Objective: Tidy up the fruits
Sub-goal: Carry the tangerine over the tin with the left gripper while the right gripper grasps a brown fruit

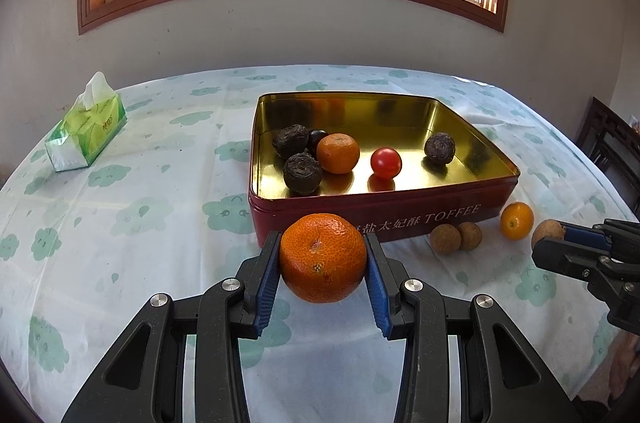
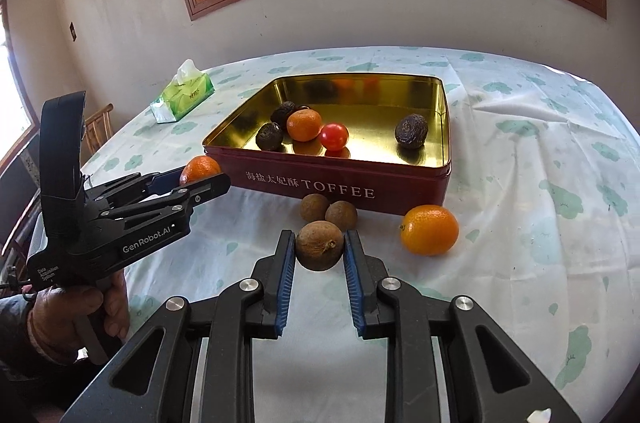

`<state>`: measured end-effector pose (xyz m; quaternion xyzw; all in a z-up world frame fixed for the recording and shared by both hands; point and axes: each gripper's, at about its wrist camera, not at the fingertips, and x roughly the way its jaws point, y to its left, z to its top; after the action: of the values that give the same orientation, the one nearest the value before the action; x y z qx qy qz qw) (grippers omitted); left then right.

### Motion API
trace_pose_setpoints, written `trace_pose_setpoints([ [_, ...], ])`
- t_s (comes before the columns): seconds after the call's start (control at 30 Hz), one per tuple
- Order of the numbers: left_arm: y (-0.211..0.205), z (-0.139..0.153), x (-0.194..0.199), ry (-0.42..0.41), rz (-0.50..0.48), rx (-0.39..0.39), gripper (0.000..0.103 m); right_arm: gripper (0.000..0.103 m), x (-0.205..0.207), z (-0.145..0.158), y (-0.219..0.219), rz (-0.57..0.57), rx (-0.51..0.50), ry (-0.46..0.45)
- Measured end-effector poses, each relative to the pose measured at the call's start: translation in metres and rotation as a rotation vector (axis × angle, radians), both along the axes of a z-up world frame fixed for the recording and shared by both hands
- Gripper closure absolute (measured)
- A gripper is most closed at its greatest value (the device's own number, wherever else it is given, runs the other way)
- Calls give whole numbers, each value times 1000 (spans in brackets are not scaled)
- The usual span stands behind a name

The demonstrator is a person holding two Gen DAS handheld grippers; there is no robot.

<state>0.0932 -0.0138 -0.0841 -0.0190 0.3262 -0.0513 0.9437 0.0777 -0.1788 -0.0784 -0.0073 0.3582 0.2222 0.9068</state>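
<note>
My left gripper [image 1: 323,255] is shut on a large orange mandarin [image 1: 322,257], held in front of the red TOFFEE tin [image 1: 440,219]. My right gripper [image 2: 319,250] is shut on a brown longan [image 2: 319,250], just in front of the tin [image 2: 400,193]. Inside the gold tin lie a small mandarin [image 1: 338,153], a red tomato [image 1: 385,163] and several dark wrinkled fruits [image 1: 302,173]. On the cloth by the tin's front wall sit two longans [image 2: 329,211] and a kumquat [image 2: 430,229]. The left gripper with its mandarin [image 2: 199,169] shows in the right wrist view.
A green tissue pack [image 1: 86,127] lies at the table's far left. The table has a white cloth with green clouds [image 1: 140,215] and stands against a wall under a window. A dark wooden chair [image 1: 616,143] is at the right edge.
</note>
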Motion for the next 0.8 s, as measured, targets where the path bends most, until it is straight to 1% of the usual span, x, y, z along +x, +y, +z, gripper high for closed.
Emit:
trace_pose_setpoints([
  [0.13, 5, 19, -2, -37, 7, -27, 62, 80, 3, 14, -1, -2, 19, -28],
  [0.27, 5, 41, -4, -87, 8, -12, 62, 80, 6, 26, 1, 1, 29, -52],
  [0.43, 6, 61, -1, -126, 10, -9, 62, 80, 13, 35, 1, -7, 43, -69],
  [0.8, 3, 83, 10, -177, 12, 1, 62, 80, 28, 51, -5, -35, 74, -101],
])
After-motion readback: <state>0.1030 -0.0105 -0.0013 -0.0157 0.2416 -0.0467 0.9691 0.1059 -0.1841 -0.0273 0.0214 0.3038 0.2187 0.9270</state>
